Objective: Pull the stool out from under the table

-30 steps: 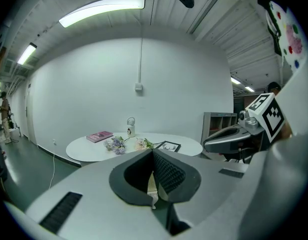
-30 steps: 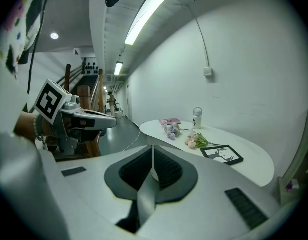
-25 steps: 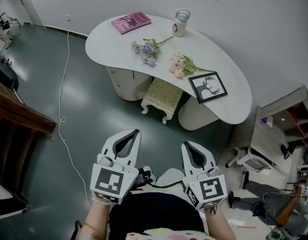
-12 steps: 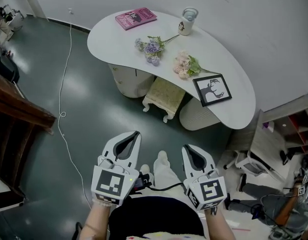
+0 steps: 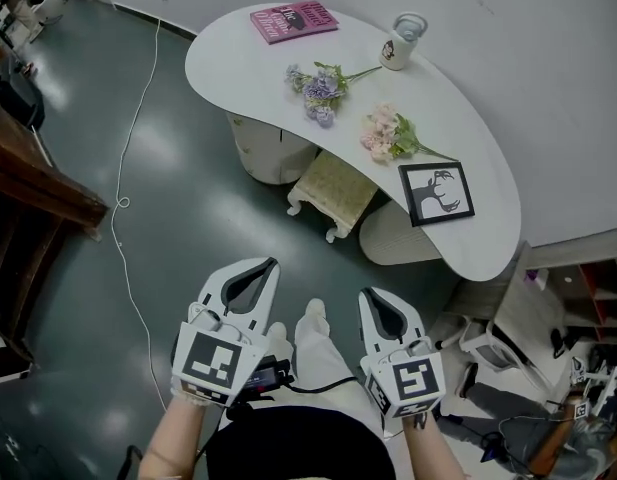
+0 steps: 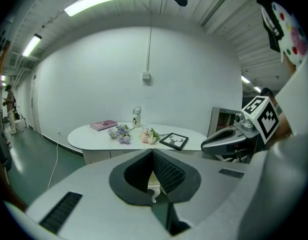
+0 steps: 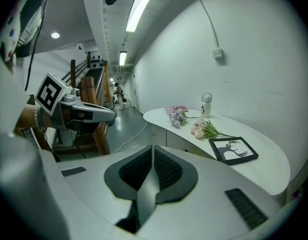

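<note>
The cushioned stool [image 5: 335,188] stands partly tucked under the white curved surface [image 5: 228,78], just above the middle of the head view. At lower centre, well apart from it, the left claw [image 5: 262,265] and right claw [image 5: 369,294] are each pressed together on nothing (a framed deer picture [image 5: 437,192] lies right of the stool).

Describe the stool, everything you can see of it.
The stool is small and low, with a squarish cream seat that looks padded and textured, and white curved legs, two of them in view. It stands upright on the dark green floor, its far part tucked under the edge of the white table, between the table's two rounded bases. Nothing lies on it, and only the floor visibly touches it.
</note>
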A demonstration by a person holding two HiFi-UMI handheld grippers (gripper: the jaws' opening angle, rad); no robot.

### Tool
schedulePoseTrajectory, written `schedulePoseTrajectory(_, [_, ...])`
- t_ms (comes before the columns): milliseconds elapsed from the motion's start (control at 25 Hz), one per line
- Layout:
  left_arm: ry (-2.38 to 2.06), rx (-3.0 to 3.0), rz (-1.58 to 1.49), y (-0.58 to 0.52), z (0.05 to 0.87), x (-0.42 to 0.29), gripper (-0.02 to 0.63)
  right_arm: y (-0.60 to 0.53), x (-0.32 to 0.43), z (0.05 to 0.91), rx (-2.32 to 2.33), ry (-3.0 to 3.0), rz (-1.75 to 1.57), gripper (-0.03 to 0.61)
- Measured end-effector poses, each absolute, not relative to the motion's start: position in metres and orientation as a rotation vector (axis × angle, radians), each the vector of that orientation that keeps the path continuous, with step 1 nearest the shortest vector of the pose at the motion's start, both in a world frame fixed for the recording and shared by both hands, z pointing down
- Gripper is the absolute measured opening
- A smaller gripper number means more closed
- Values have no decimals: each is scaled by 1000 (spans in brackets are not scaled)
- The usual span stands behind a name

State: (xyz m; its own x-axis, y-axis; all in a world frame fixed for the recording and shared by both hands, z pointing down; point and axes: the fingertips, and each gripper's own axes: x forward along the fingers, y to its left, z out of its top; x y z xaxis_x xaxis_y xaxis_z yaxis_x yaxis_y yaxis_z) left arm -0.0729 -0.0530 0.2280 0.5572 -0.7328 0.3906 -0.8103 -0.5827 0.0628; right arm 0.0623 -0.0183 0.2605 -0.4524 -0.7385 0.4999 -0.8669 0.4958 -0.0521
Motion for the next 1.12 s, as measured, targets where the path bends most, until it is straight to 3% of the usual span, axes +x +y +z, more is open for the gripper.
schedulePoseTrajectory(1120, [-1279, 2466, 537, -120, 404, -44, 17, -89, 99, 444, 1193, -2184, 566, 41])
